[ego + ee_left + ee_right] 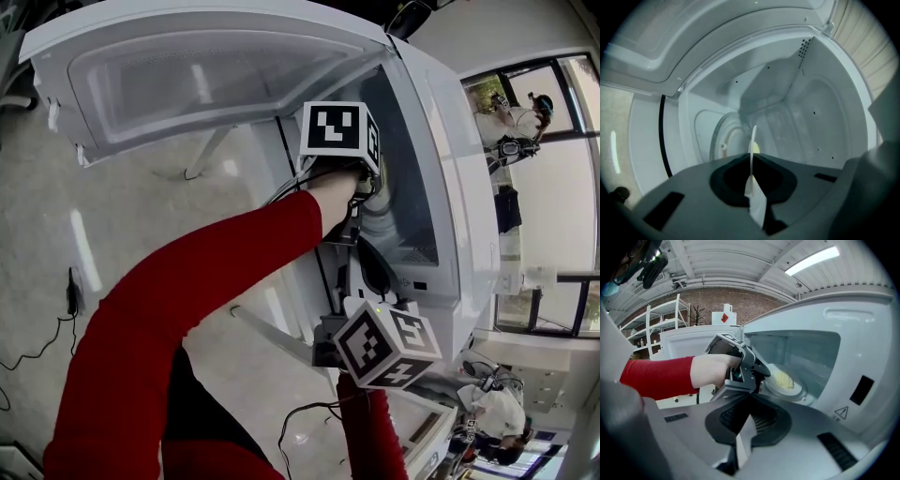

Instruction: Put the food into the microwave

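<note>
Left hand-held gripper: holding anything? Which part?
Yes. The left hand-held gripper is shut on the plate of yellow food, pinching its near rim, inside the microwave.

A glossy pale grey floor (141, 216) mirrors streaks of ceiling light, and a thin black cable (56, 328) trails across its left edge. Tall dark-framed windows (562, 187) stand at the right. Farther off are a red-brown brick wall (740, 298) and a white metal shelving rack (656, 324). A long fluorescent strip light (813, 259) hangs from the white ribbed ceiling (722, 258).
</note>
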Demonstrator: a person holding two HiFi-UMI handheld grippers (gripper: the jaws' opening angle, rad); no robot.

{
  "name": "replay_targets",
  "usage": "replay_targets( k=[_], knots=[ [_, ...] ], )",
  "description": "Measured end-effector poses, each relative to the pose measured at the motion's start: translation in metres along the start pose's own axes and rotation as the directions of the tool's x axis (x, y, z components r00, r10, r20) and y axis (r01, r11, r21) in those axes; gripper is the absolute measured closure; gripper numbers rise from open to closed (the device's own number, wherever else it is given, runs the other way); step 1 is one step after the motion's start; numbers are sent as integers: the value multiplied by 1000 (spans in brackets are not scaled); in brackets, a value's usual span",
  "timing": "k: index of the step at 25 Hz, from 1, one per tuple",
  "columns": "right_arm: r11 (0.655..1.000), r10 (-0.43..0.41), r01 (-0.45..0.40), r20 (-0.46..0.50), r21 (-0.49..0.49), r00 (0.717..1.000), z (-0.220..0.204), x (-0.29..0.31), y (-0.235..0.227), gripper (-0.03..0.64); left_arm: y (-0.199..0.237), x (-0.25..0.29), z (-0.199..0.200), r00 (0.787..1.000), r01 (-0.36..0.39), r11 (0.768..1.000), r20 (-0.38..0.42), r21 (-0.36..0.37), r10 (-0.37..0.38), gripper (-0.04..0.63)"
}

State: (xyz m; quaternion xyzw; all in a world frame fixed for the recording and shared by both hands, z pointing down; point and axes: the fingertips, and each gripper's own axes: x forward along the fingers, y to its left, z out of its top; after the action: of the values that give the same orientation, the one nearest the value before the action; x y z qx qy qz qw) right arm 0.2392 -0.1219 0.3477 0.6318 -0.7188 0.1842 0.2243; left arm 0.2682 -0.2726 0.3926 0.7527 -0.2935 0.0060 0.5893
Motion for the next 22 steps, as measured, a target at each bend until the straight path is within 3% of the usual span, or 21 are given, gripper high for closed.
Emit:
replay_targets(
  k=[5, 10, 16, 22],
  knots=[
    [1000, -10, 10, -2, 6, 1000, 2, 0, -5, 603, -3, 6, 2, 999, -30, 999, -24, 40, 31, 574],
    [1000, -20, 20, -11, 6, 1000, 2, -1, -8, 603, -7, 11, 8, 997, -69, 984, -4, 165, 71, 550],
    [999, -30, 31, -21, 14, 999, -2, -3, -10, 603, -9, 11, 9, 993, -114, 949, 16, 295, 114, 532],
    [999, -33, 34, -21, 21, 999, 1, -1, -10, 603, -11, 12, 15, 984, -175, 883, 42, 435, 175, 528]
  ],
)
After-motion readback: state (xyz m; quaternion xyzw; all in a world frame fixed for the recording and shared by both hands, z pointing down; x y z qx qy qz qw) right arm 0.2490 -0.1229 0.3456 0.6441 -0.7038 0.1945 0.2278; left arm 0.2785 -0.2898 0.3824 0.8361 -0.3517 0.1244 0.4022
